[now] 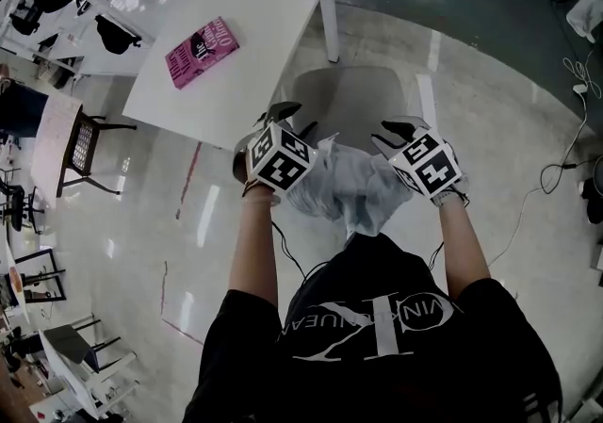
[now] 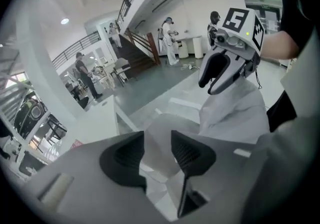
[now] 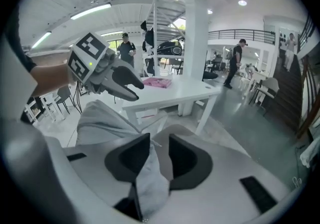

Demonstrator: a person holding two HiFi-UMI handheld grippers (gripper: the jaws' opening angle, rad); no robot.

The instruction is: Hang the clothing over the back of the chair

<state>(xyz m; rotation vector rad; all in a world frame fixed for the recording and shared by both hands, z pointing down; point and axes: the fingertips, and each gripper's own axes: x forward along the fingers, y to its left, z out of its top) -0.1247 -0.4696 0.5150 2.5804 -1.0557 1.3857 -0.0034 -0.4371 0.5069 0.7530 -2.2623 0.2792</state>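
Pale clothing held up over the grey chair

The clothing (image 1: 350,187) hangs bunched above the chair's (image 1: 349,101) near edge. Its long axis runs side to side, and a loose end droops toward the person. The left gripper (image 2: 157,143) pinches its left end, and the right gripper (image 3: 159,143) pinches its right end. Beyond the chair, a white table (image 1: 236,25) bears a pink book (image 1: 202,52).
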